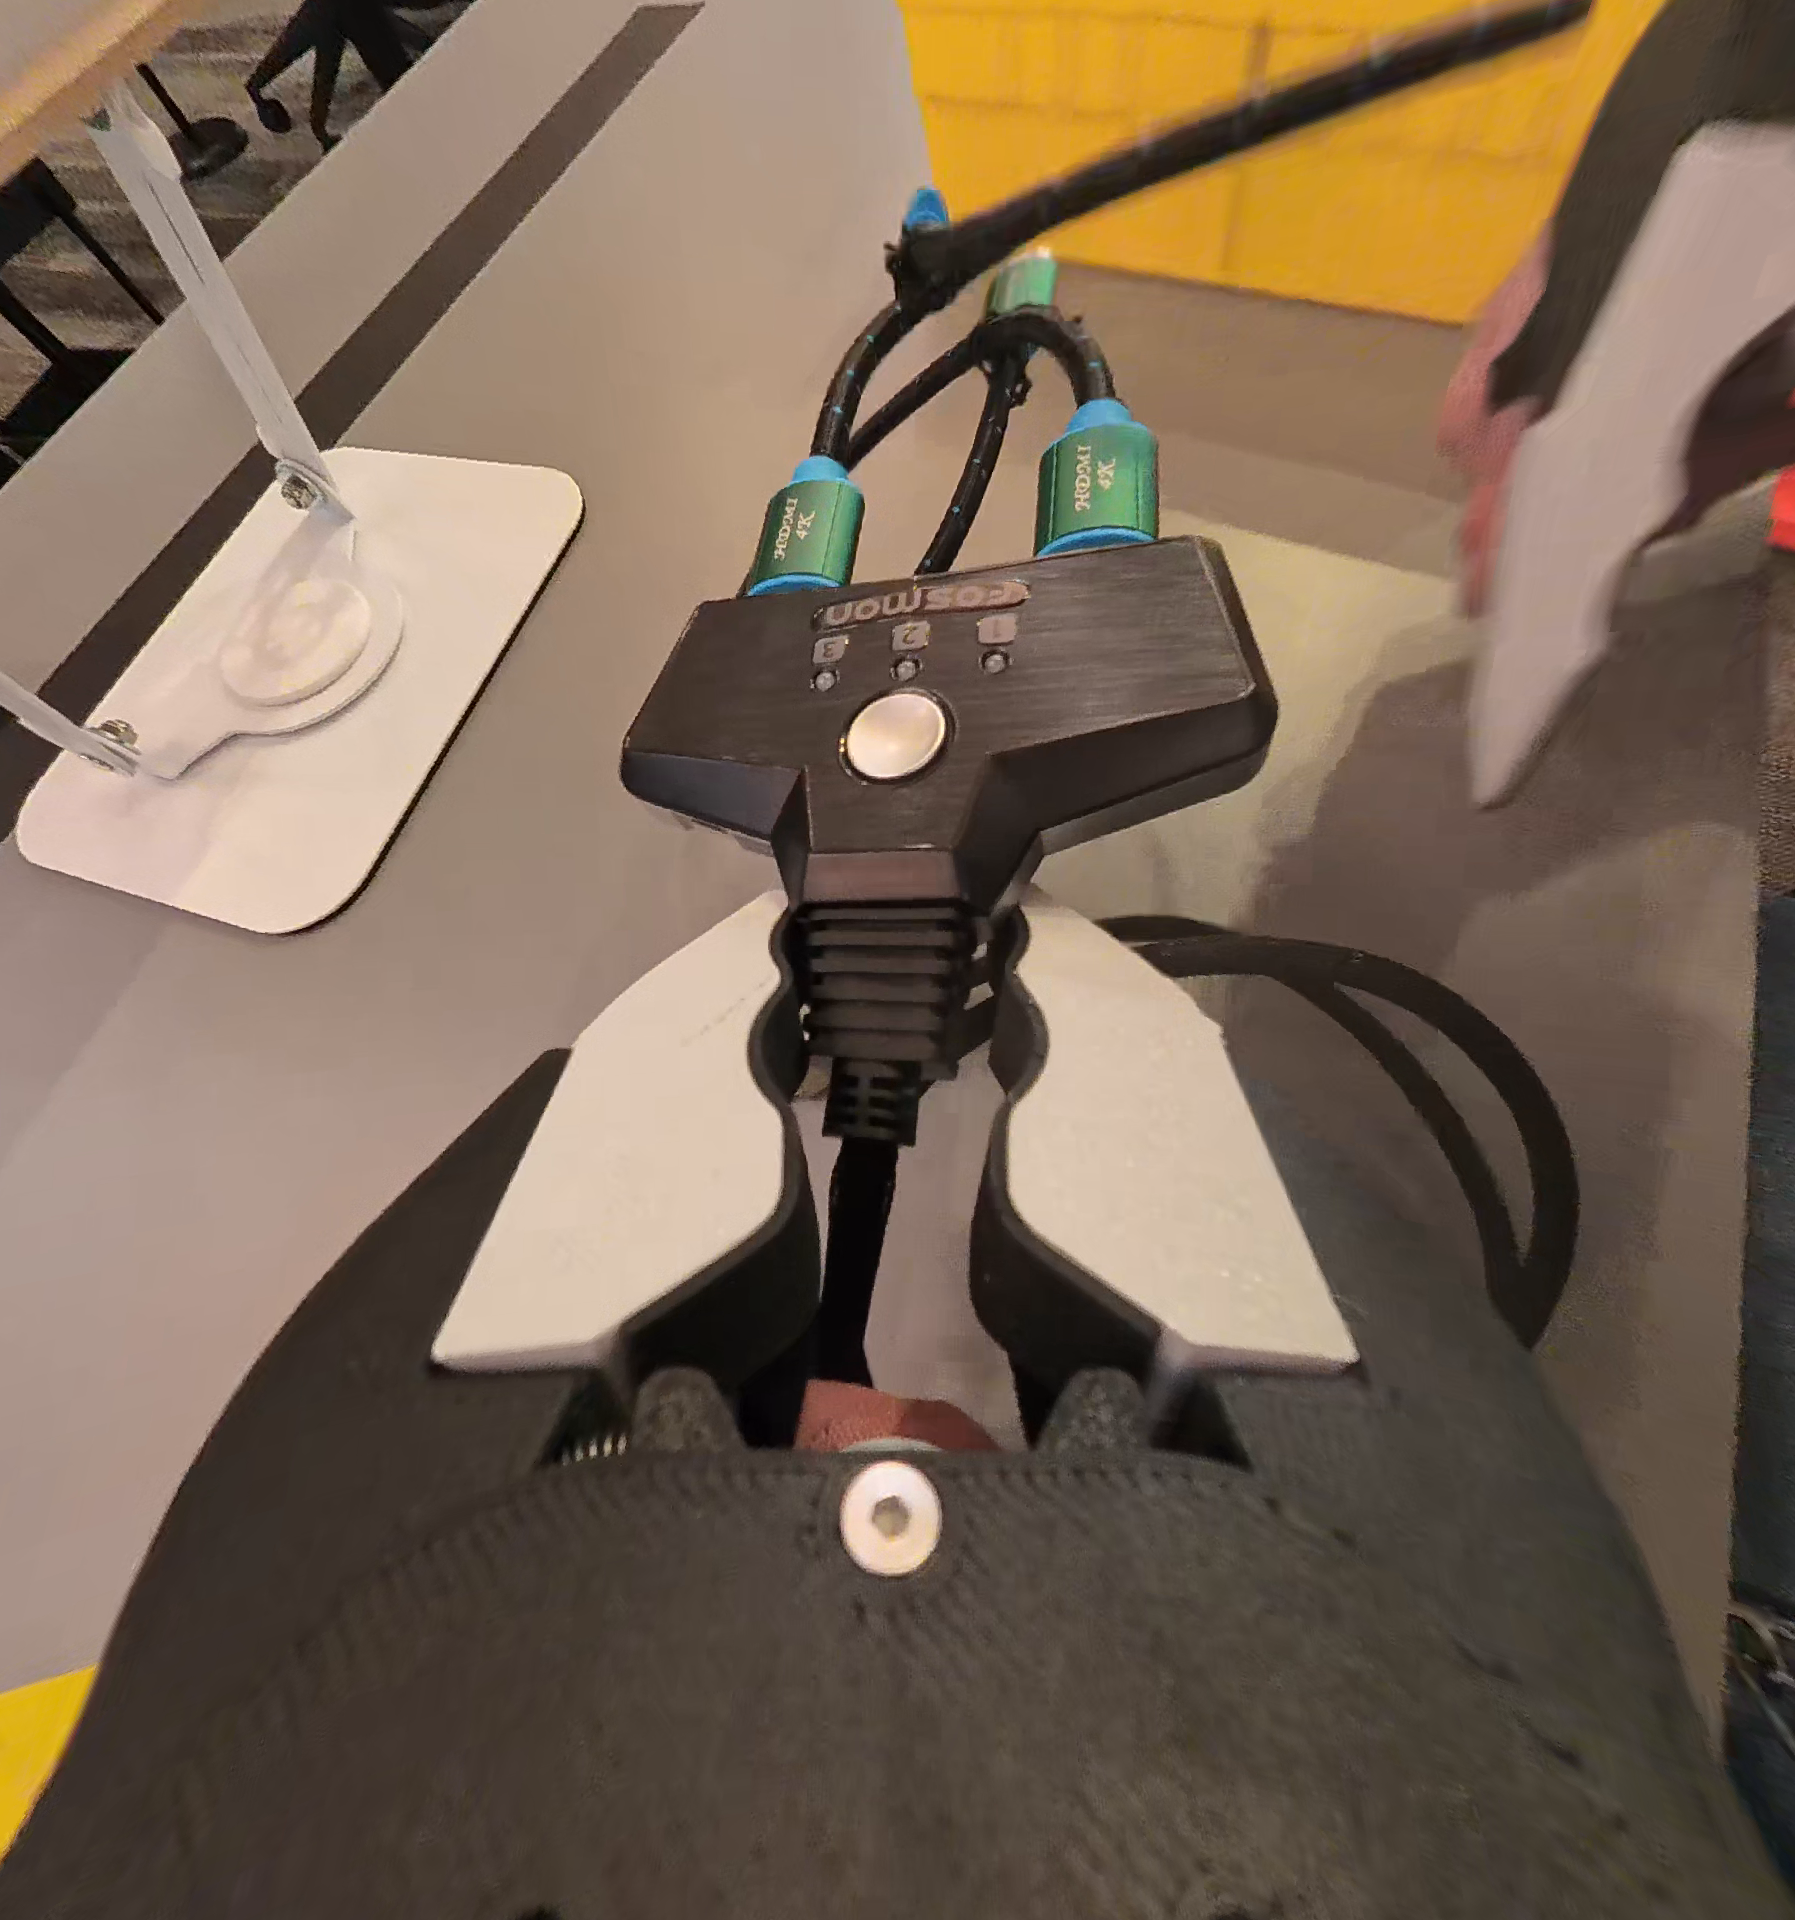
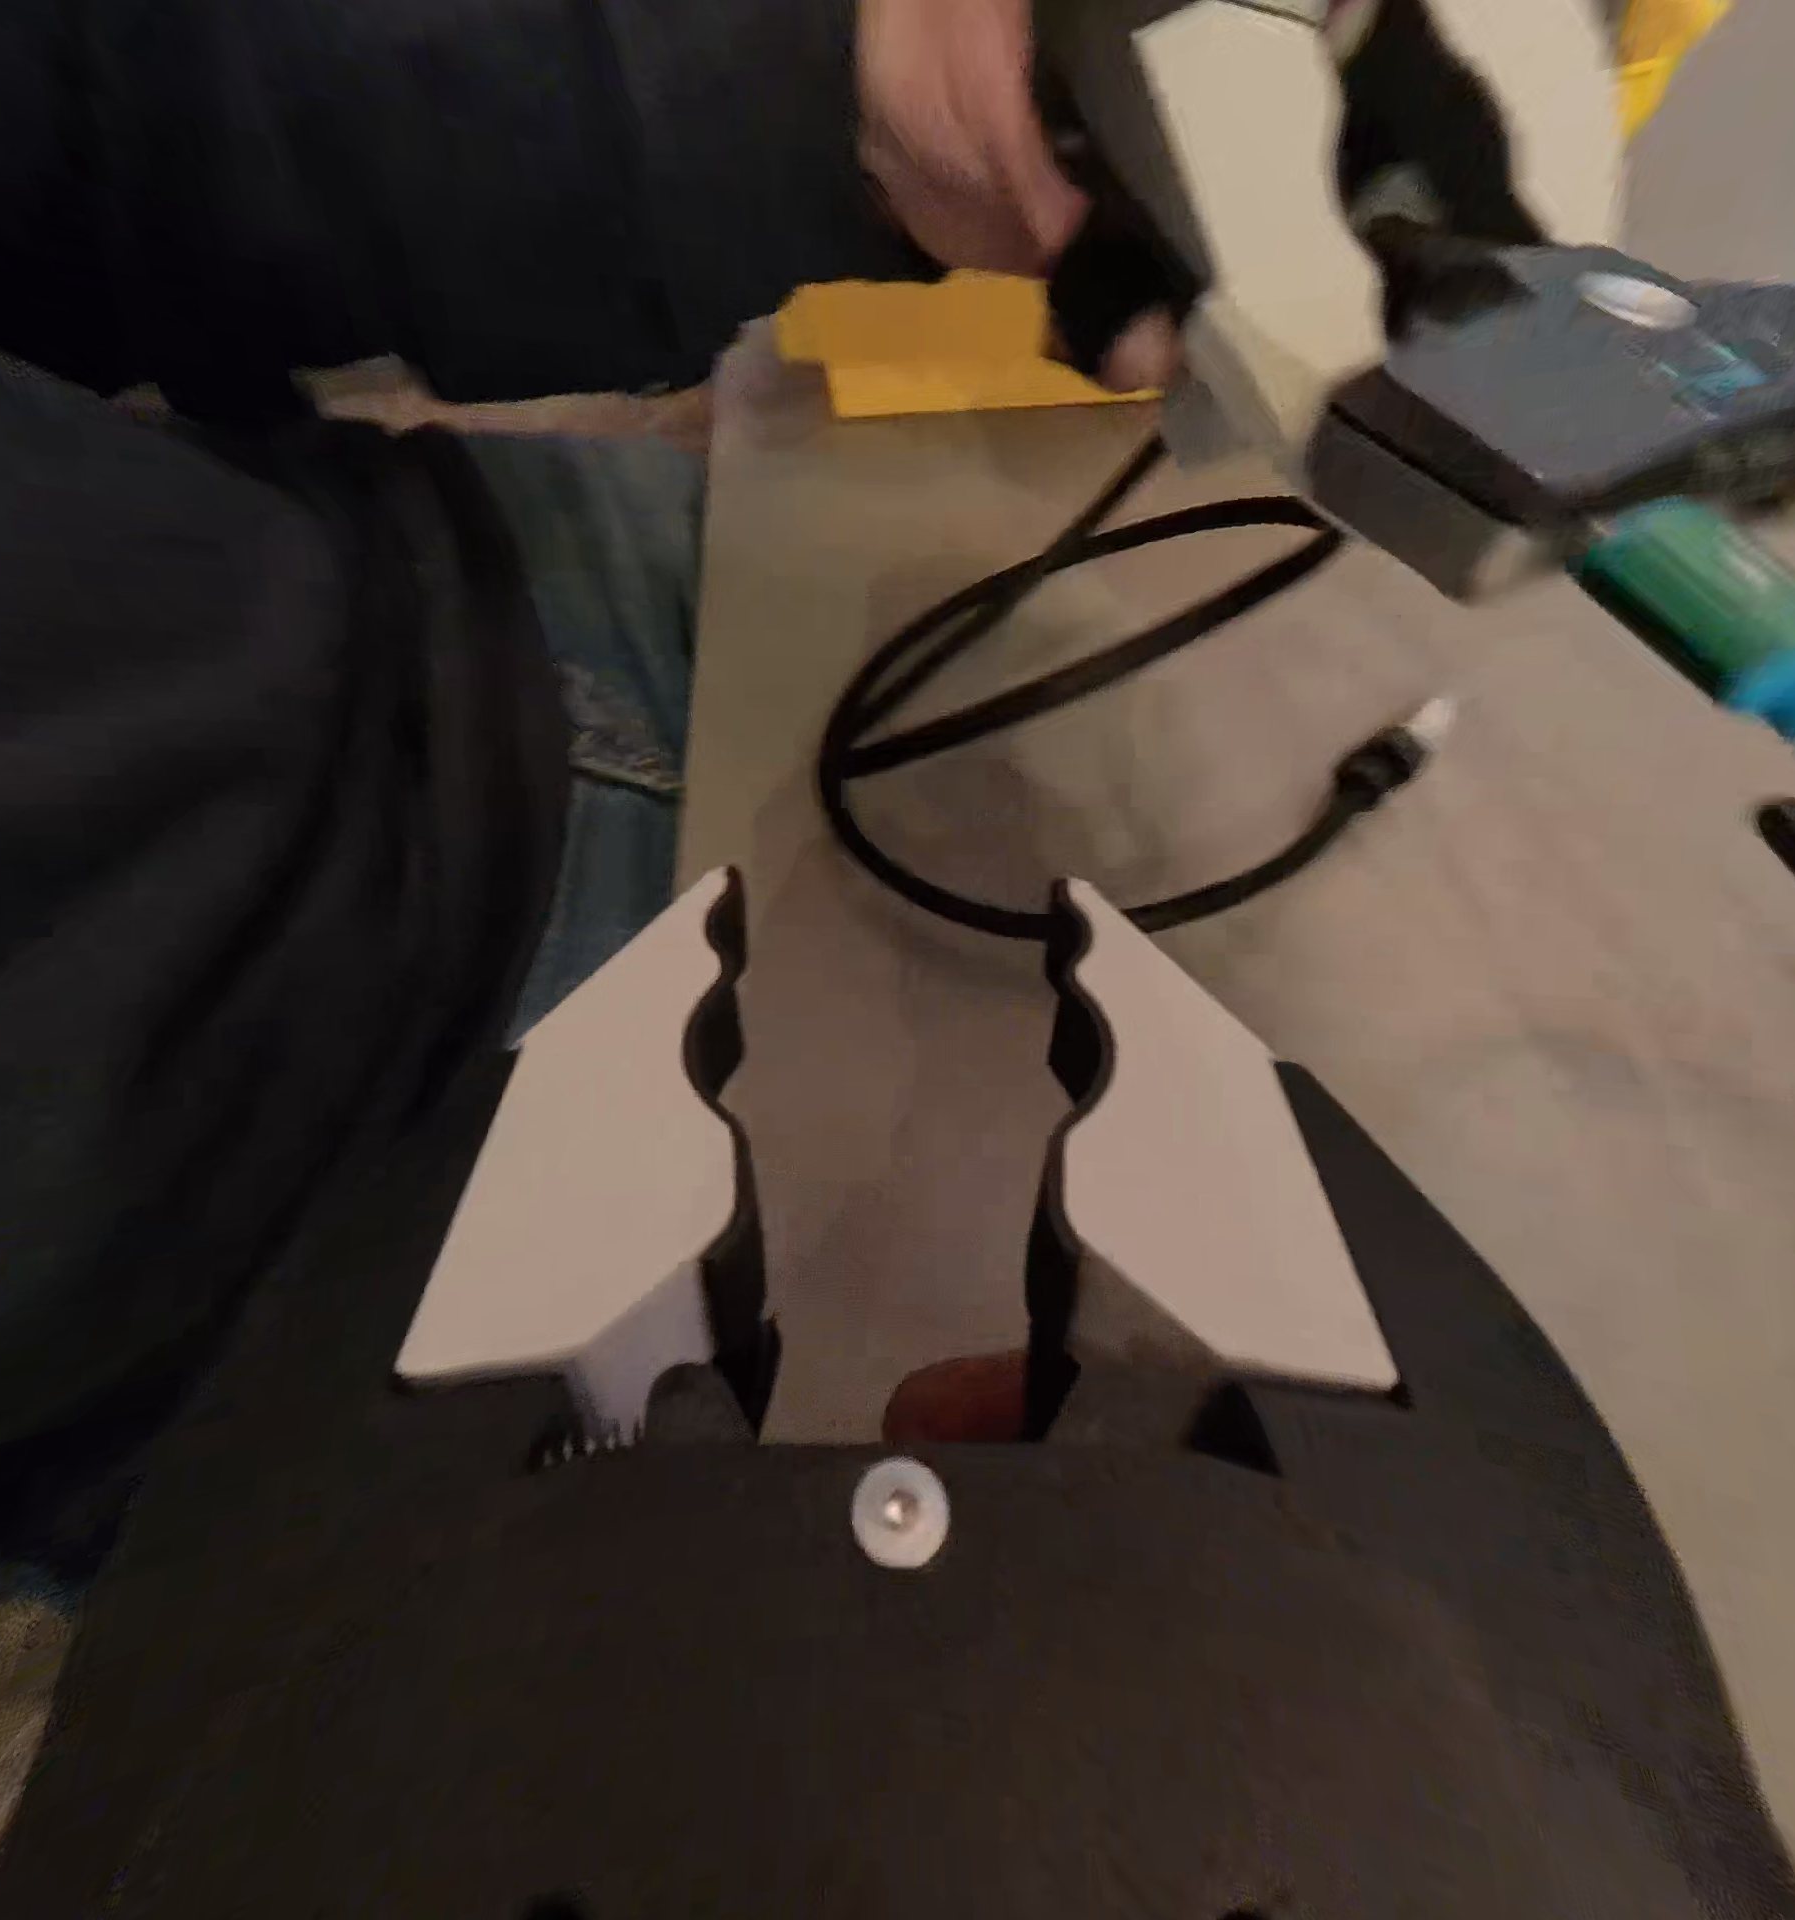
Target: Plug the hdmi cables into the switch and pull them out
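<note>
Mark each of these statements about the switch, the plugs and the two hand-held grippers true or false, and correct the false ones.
1. The left hand-held gripper is clamped on the ribbed neck of the black switch. True.
2. Three green plugs sit in the switch. False: only two, the left green plug and the right green plug, are in; the middle port is empty.
3. The right hand-held gripper holds a plug. False: it is open and empty over the table.
4. A thin black cable loops on the table. True.
</note>
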The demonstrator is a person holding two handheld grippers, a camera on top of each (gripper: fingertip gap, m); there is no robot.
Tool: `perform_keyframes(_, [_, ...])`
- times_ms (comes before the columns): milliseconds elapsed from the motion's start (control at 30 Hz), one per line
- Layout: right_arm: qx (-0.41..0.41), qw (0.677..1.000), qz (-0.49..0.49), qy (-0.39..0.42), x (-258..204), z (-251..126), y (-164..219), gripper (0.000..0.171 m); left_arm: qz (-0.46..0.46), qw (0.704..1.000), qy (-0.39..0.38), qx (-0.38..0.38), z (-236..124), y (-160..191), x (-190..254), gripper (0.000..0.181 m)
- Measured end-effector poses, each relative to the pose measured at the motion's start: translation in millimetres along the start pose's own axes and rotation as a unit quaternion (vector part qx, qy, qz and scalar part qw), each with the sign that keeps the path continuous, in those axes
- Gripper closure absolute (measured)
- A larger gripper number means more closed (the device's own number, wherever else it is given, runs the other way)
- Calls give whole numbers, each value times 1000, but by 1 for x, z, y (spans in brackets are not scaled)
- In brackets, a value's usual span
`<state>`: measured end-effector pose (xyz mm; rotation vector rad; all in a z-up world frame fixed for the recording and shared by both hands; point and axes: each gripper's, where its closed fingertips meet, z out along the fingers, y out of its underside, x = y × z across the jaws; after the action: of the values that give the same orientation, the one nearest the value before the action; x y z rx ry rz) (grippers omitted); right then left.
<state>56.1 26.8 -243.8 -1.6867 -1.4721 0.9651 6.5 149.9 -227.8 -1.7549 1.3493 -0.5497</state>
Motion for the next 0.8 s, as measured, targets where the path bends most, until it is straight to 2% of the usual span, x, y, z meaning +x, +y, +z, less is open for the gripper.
perform_keyframes(100, [63, 994, 14, 85, 40, -5, -2, 120, -12, 1000, 10, 22, -5, -7, 3, 150])
perform_keyframes(133, [127, 987, 18, 101, 54, -16, -16, 129, -9, 1000, 12, 23, -6, -8, 3, 150])
perform_keyframes(200, [249, 963, 46, 90, 69, -45, -46, 134, -5, 1000, 23, 18, -6, -8, 6, 150])
perform_keyframes(233, [269, 959, 46, 80, 73, -53, -52, 140, -1, 999, 29, 12, -6, -7, 9, 150])
perform_keyframes(367, [284, 958, 26, 32, 77, -55, -60, 140, -7, 999, 31, 22, -7, -8, 4, 151])
perform_keyframes(567, [239, 969, 16, 58, 84, -47, -47, 123, -22, 998, 29, 42, -10, -12, -1, 151])
perform_keyframes(633, [249, 967, 20, 41, 82, -43, -48, 120, -17, 998, 37, 44, -7, -11, 3, 151])
perform_keyframes(733, [305, 952, 32, 21, 81, -43, -65, 128, -7, 998, 52, 39, 0, -10, 11, 151])
perform_keyframes(800, [298, 954, 33, 11, 82, -35, -66, 131, 2, 998, 58, 36, 1, -11, 15, 151])
